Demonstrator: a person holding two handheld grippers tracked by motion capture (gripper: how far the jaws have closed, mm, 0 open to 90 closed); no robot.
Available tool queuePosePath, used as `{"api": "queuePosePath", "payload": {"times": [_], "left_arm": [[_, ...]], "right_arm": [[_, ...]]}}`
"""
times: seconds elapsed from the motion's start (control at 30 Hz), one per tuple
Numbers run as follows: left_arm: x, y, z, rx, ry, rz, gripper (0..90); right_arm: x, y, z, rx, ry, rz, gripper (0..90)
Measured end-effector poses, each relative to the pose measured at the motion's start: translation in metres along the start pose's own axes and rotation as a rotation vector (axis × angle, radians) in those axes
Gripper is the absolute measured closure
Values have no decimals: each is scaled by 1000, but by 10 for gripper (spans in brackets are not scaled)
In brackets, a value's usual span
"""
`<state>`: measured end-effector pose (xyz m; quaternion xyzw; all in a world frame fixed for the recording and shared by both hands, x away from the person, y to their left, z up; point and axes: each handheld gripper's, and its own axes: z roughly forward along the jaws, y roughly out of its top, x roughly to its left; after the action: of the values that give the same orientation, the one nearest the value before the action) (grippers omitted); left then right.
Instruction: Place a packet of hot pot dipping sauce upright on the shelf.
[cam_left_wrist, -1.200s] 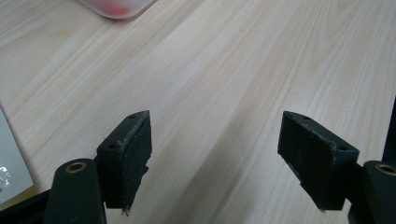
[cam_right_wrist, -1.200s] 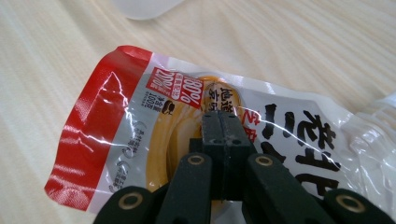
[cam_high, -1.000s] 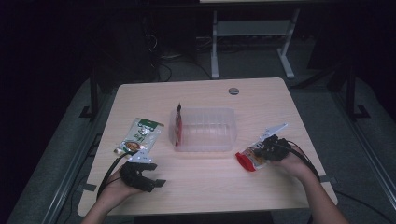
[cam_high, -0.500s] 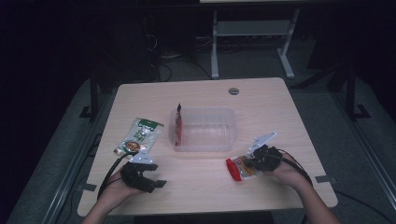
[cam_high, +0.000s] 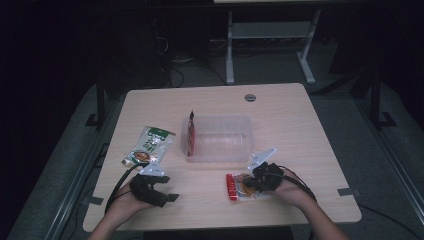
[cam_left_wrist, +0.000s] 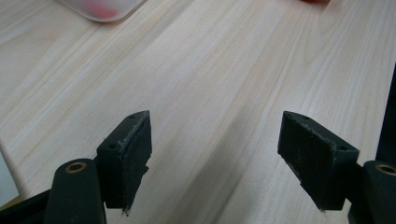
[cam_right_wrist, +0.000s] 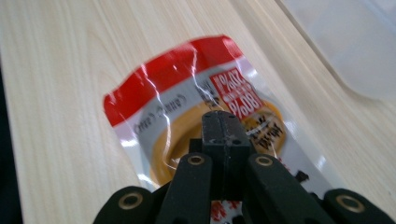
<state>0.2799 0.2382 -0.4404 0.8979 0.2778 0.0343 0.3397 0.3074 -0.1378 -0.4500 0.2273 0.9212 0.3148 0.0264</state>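
A red-and-white food packet with an orange picture lies low over the table's front right, and my right gripper is shut on it. In the right gripper view the closed jaws pinch the packet at its middle, its red end pointing away. My left gripper rests at the front left, open, with bare wood between its fingers. A green packet lies flat just beyond it. A clear plastic container stands mid-table with a red packet upright against its left wall.
The container's corner shows at the top of the left gripper view and its wall at the upper right of the right gripper view. A round cable hole sits near the table's far edge. Dark floor and a desk frame lie beyond.
My right gripper has carried the red-and-white packet leftward and toward the front edge of the table. The left gripper has stayed where it was.
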Motion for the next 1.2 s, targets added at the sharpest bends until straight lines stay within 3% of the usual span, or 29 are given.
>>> {"api": "queuePosePath", "payload": {"times": [0.13,0.17,0.23,0.3,0.47,0.63,0.8,1.2], "left_arm": [[-2,0,1,-5,-5,-1,255],[-2,0,2,-2,-6,2,255],[-2,0,2,-5,-7,-1,255],[-2,1,3,-3,-7,3,255],[-3,1,3,-5,-7,3,255],[-3,1,4,-4,-13,1,255],[-2,1,4,-1,-12,6,255],[-4,2,5,7,-17,13,255]], "right_arm": [[0,0,-9,-39,-5,12,900],[-1,-4,-20,-75,-23,46,900],[-3,-7,-26,-85,-32,53,900],[-9,-21,-41,-100,-81,86,900],[-20,-48,-58,-76,-141,162,900],[-34,-64,-63,-24,-205,211,900],[-40,-69,-58,-5,-176,246,900],[-41,-63,-47,-32,-127,261,900]]}}
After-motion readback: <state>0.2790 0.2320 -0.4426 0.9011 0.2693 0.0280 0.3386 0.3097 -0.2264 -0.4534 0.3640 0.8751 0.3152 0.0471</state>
